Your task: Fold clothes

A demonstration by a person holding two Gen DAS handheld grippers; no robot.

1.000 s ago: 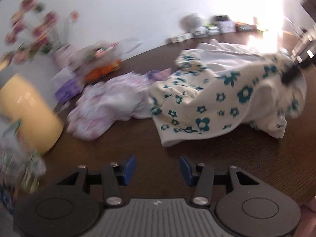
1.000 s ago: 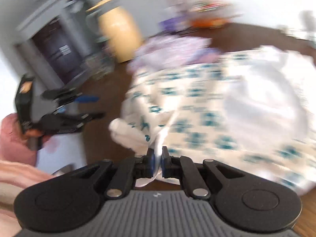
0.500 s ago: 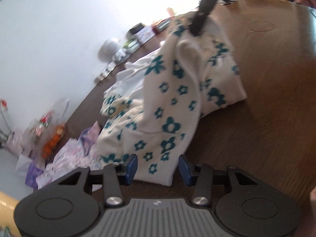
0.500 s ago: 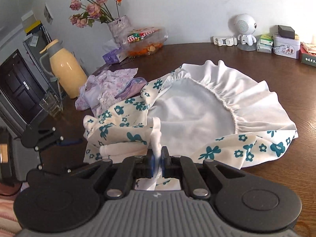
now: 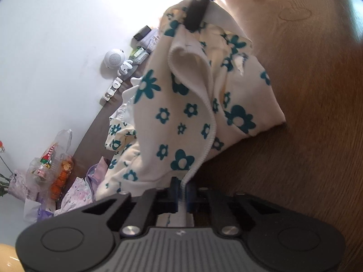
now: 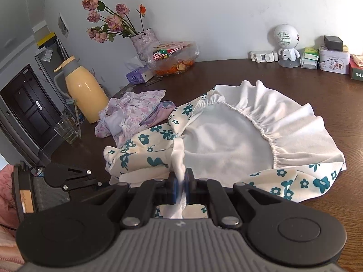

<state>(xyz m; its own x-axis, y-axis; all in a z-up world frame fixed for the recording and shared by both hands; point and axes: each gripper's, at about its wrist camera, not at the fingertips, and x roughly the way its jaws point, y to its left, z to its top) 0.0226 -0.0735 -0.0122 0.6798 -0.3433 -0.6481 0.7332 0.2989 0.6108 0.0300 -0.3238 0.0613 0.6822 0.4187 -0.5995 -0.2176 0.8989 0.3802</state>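
A cream garment with teal flowers (image 5: 181, 122) lies on the dark wooden table (image 5: 306, 136); its white lining and elastic waist (image 6: 238, 136) face up in the right wrist view. My left gripper (image 5: 183, 192) is shut on a ribbed edge of this garment. My right gripper (image 6: 181, 187) is shut on another bunched edge of it; it shows from the left wrist view as a dark finger (image 5: 197, 11) pinching the cloth at the top. The left gripper also shows at the left of the right wrist view (image 6: 68, 176).
A crumpled lilac floral garment (image 6: 131, 115) lies beside it. A yellow jug (image 6: 84, 95), a glass (image 6: 68, 130), a vase of dried roses (image 6: 145, 43), a bag of snacks (image 6: 174, 56), a white toy robot (image 6: 285, 43) and small boxes (image 6: 333, 59) stand along the table's back.
My left gripper moved onto the flowered garment's ribbed edge and shut on it. My right gripper kept its hold on the garment and hardly moved.
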